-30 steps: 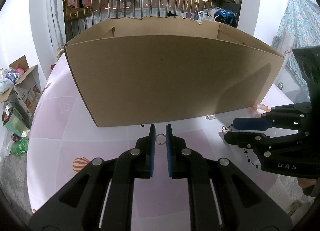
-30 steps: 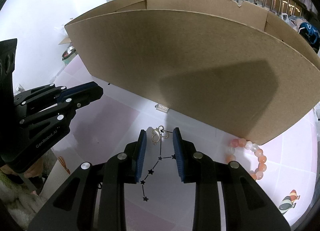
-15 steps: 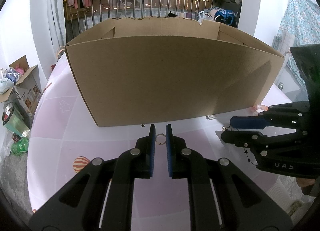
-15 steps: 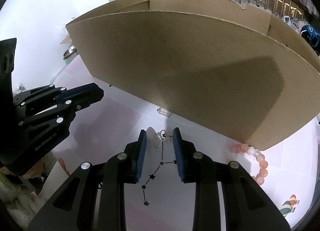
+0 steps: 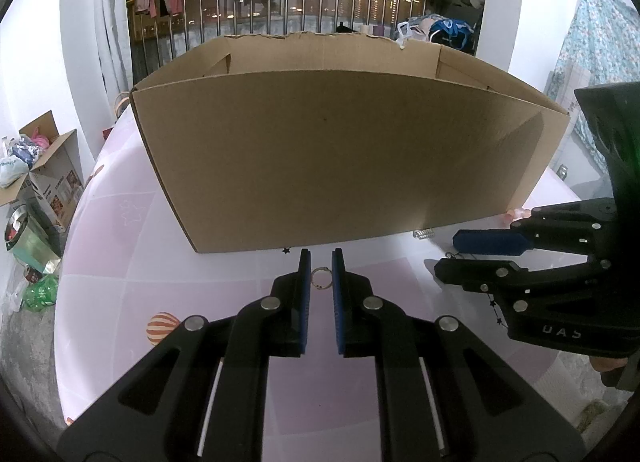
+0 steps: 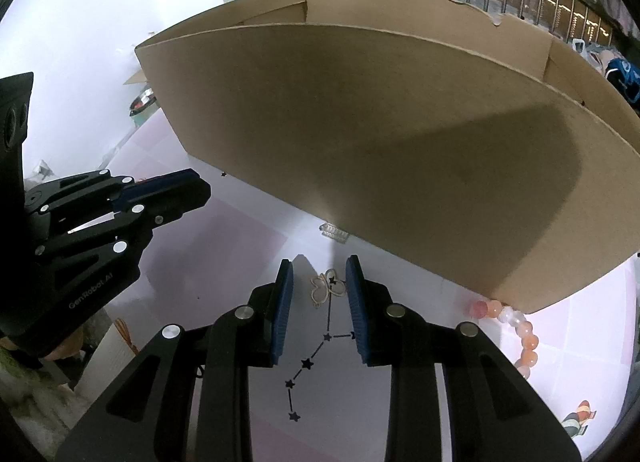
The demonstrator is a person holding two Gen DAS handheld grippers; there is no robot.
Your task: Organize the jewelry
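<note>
Beaded bracelet [image 6: 516, 328] only right-wrist visible.

The left gripper [image 5: 321, 262] is showing matte black linkage arms studded with round silver pivot screws, its two fingers [image 5: 304, 294] wearing ribbed blue pads. The right gripper [image 6: 319, 278] is built alike; its side is bearing pale lettering, and the left's housing is reading "GenRobot AI".

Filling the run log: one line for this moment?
left claw: open around ring | right claw: open around earring | box: behind both
</note>
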